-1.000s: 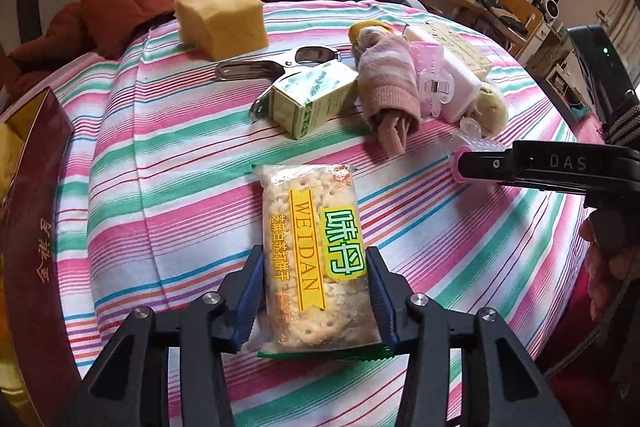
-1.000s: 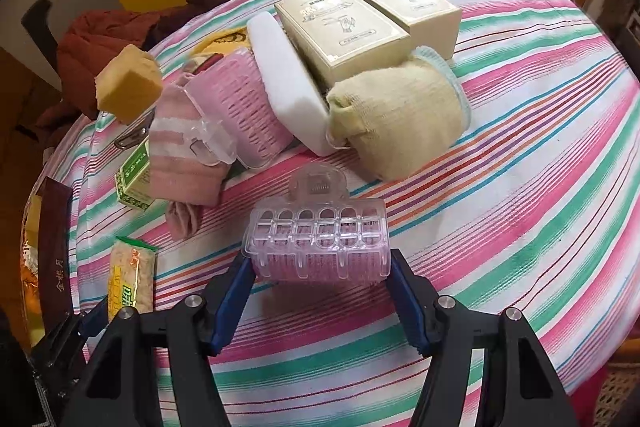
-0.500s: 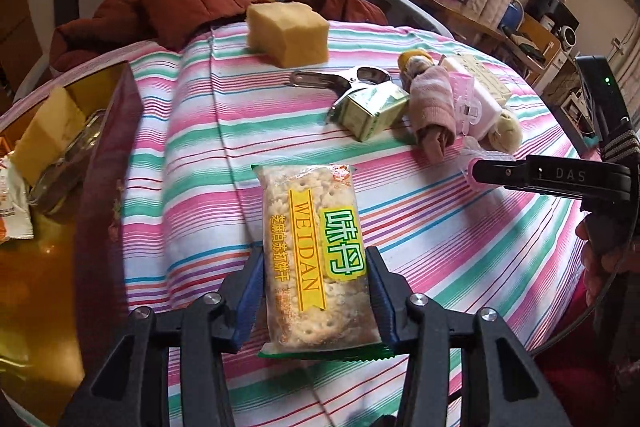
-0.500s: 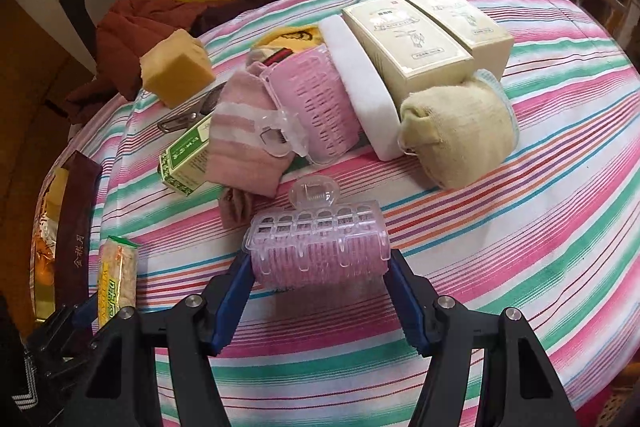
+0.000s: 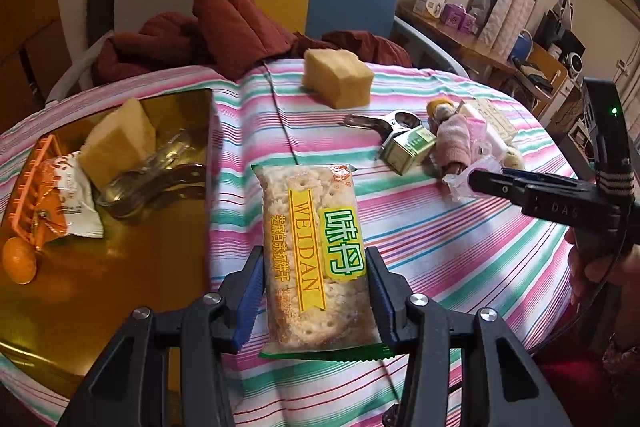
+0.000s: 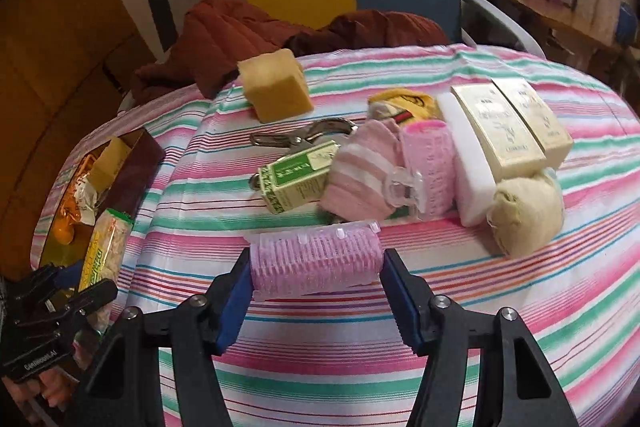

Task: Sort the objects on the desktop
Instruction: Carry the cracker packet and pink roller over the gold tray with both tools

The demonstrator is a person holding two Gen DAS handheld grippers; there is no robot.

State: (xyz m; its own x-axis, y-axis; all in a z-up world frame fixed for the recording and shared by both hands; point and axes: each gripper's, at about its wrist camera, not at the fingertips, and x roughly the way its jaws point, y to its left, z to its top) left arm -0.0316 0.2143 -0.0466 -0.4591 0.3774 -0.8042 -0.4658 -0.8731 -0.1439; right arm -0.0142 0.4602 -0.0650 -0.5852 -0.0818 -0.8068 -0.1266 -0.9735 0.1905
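The left gripper (image 5: 316,291) is swinging leftward with the cracker packet (image 5: 314,255) clamped between its fingers, and the gold tray (image 5: 120,267), barely visible a second ago, is now filling the view just left of the packet, so a drop-off there is probably nearing. The right gripper (image 6: 316,277) is squeezing a pink hair roller (image 6: 316,263), apparently lifted above the striped tablecloth (image 6: 500,307), well right of the tray.

The right hand-held gripper (image 6: 316,281) clamps a pink hair roller (image 6: 315,264) above the striped tablecloth (image 6: 500,307).
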